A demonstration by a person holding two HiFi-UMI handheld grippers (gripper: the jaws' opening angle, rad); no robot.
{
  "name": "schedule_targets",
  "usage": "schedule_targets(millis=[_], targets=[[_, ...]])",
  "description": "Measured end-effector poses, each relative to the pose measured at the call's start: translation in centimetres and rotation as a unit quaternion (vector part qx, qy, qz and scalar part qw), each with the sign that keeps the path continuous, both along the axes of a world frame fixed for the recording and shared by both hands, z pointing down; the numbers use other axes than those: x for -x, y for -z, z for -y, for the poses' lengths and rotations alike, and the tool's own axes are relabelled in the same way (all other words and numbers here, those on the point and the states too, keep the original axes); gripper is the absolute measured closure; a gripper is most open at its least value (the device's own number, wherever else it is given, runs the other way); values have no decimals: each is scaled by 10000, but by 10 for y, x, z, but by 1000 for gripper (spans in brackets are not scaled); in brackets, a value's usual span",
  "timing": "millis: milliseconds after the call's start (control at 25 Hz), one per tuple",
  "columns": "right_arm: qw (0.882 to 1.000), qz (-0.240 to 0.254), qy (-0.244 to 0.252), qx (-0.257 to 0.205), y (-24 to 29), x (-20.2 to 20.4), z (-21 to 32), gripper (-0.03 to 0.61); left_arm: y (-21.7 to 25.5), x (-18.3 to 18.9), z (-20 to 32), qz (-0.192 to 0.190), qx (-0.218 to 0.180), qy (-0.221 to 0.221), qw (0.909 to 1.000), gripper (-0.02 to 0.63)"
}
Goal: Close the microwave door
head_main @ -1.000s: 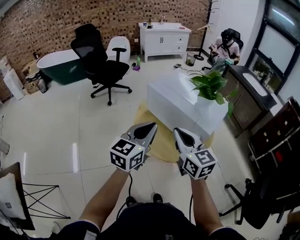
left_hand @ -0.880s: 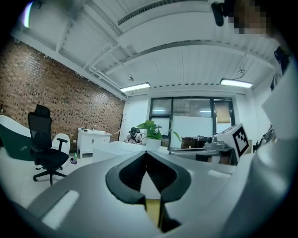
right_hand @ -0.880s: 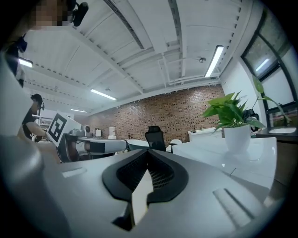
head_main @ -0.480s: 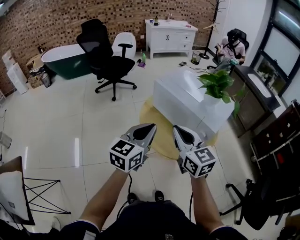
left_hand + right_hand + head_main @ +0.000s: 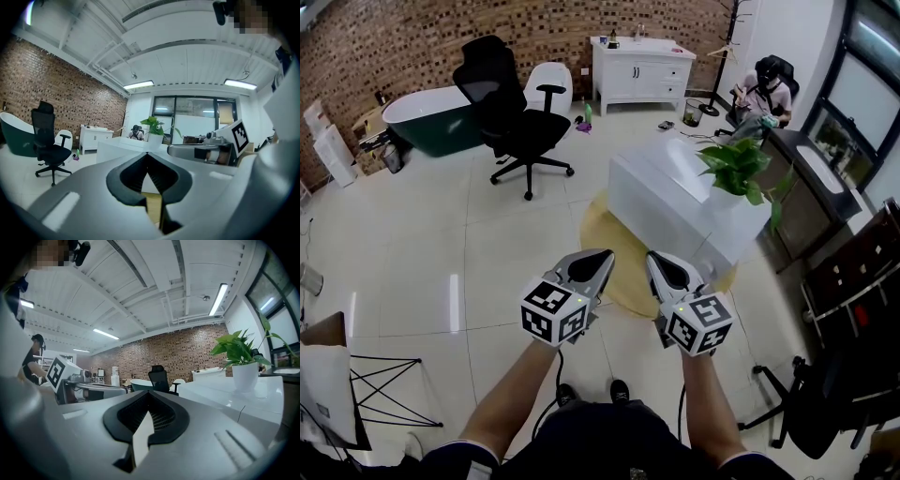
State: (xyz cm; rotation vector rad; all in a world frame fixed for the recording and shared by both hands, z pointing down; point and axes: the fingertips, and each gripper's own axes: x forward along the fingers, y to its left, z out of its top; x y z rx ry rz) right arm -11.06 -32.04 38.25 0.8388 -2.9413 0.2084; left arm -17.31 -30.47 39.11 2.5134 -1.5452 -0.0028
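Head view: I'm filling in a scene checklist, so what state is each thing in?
Left claw: shut, empty.
Right claw: shut, empty.
Office chair: upright, unoccupied.
White cabinet: doors and drawers shut.
Potted plant: upright on the white counter.
Microwave: not in view.

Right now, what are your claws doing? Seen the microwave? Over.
Left claw shut, empty. Right claw shut, empty. No microwave in sight. White counter ahead.

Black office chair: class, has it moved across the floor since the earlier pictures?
No. The black office chair keeps its place between the green bathtub and white cabinet; only the whole view shifted.
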Motion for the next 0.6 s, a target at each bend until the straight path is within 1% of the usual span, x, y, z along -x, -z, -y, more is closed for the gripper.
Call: schedule_targets(millis=[600], targets=[[10000,-19,-24,3,-1,4,5,578,-6,1,4,-3,29,-45,10000,601]])
